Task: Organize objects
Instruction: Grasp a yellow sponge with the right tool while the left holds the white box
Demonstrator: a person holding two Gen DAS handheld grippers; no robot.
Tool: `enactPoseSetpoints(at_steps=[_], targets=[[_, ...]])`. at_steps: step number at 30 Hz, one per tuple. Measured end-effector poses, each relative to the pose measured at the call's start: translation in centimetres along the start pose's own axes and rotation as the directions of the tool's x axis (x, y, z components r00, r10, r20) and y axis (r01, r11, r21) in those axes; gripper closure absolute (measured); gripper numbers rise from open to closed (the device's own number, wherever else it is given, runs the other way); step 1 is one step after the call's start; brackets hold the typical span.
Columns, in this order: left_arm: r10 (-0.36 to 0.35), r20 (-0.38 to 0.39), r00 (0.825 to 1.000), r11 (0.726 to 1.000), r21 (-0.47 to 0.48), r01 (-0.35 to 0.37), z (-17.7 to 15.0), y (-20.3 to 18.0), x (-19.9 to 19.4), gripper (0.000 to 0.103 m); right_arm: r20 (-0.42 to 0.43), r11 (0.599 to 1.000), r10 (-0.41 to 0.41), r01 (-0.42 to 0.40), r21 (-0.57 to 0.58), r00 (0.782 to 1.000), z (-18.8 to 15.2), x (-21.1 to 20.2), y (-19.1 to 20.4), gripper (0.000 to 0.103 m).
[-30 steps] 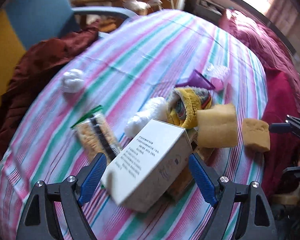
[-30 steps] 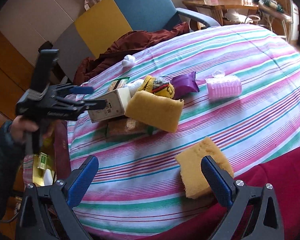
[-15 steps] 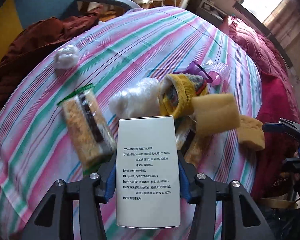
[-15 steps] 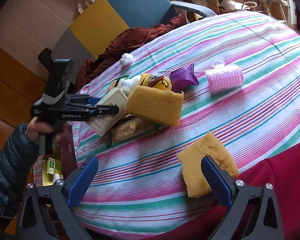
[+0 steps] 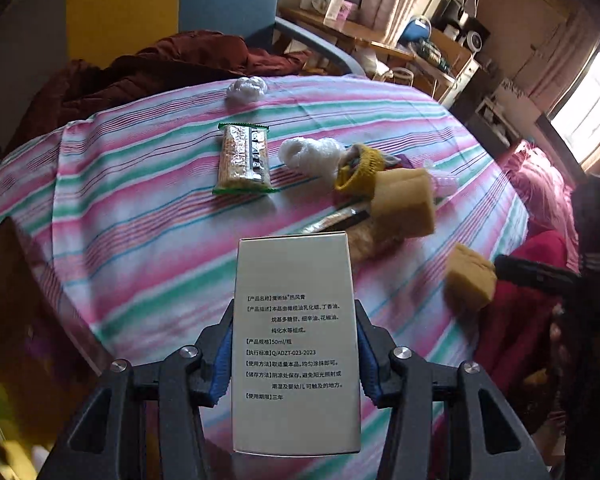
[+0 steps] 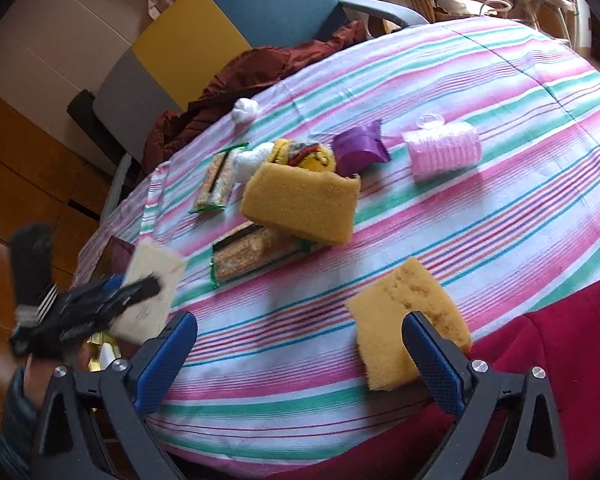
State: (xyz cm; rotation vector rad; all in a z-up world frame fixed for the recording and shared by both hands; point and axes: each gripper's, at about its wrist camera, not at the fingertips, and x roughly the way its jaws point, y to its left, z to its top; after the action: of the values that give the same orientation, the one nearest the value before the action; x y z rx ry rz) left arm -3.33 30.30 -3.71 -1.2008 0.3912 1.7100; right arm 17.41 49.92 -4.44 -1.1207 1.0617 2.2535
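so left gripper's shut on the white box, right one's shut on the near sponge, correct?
Not quite. The left gripper is shut on the white box, but the right gripper is open: in the right wrist view its pads stand apart and the near sponge lies unclamped.

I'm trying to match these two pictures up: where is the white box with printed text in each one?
Left wrist view: white box bottom centre, clamped in the left gripper.
Right wrist view: far left, lower half, blurred, off the bed's edge.
Shared landmark: the big yellow sponge atop the pile.
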Motion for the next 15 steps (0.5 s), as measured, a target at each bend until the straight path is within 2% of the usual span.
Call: enactPoseSetpoints(at_steps=[5,8,11,12,15], targets=[[-0.032,0.03,0.999,0.999,-0.038,0.033,-2.1,-0.2,-2.0,0.052,0.0,0.979,-0.175,0.174,-0.104,0.985,1.0,-1.1,-0.1,0.0],[-0.041,0.045,0.998,0.998,-0.049,0.043,-3.2,-0.3,-2.6,0.052,-0.07,0.951,-0.245,0.226,-0.212,0.967,1.2,-0.4,0.0,0.0],[-0.044,0.055,0.998,0.997,-0.056,0.047,-4.0,-0.5,-2.8,0.052,-0.144,0.914,-0.316,0.261,-0.31,0.938,0.9,1.5,0.2,0.001],[-0.041,0.061,0.997,0.997,-0.059,0.044,-4.3,-0.5,-3.1,0.052,-0.162,0.91,-0.327,0.263,-0.321,0.931,0.8,1.9,0.2,0.003],[-0.038,0.084,0.996,0.996,-0.072,0.044,-4.7,-0.3,-3.7,0.052,-0.195,0.867,-0.407,0.311,-0.39,0.892,0.6,3.5,0.6,0.013]])
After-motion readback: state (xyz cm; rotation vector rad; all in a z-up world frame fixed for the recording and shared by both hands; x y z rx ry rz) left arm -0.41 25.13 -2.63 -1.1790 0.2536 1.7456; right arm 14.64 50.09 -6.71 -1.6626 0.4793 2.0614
